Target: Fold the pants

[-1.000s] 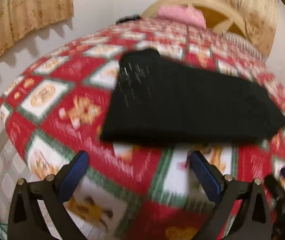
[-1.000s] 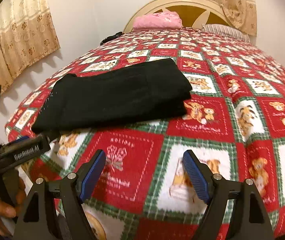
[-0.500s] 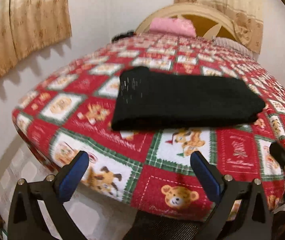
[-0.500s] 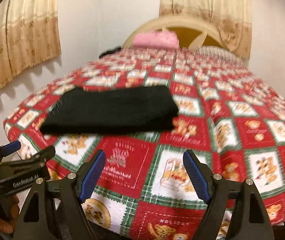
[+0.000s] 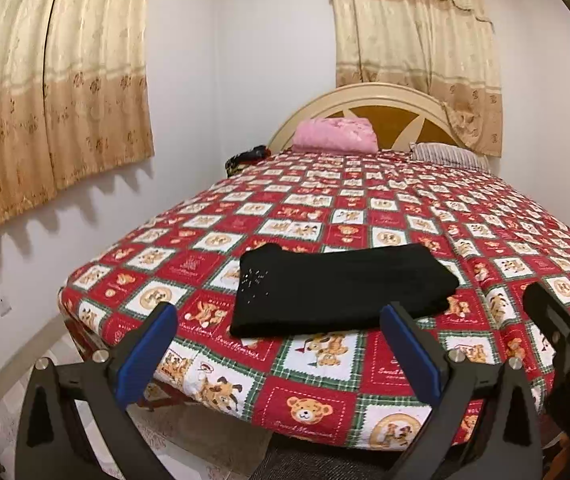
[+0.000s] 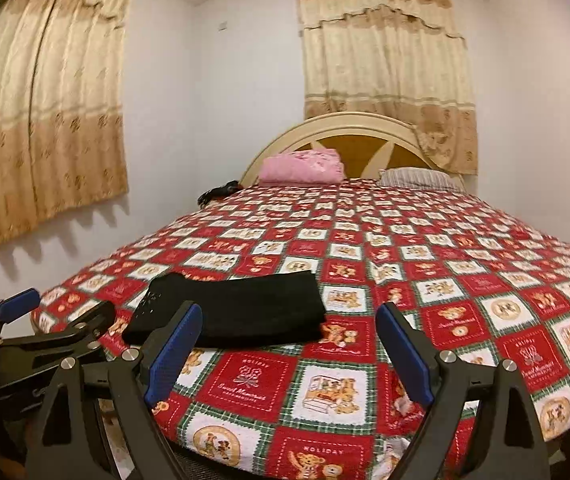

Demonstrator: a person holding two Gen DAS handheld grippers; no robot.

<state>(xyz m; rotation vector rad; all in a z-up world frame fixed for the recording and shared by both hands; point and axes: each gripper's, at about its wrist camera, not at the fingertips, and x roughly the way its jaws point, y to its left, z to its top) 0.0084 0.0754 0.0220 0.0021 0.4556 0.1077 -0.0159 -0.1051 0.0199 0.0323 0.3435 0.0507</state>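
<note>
Pants: one black pair, folded into a flat rectangle, lying on the bedspread near the bed's foot edge, toward its left side; a small spray of pale specks shows on the left part of the fabric. Two grippers, both short of the foot edge, neither touching the pants. Left gripper: two blue pads wide apart, nothing between them. Right gripper: two blue pads wide apart, jaws have just been opening, nothing between them; it sits just right of the left gripper. Bedspread: one, red and white squares with bear prints, green plaid borders, covering the whole bed. Beyond the pants, at the head end: one pink folded bundle, one striped pillow to its right, one dark item at the left edge. One arched headboard behind. Two beige curtains on the walls.
</note>
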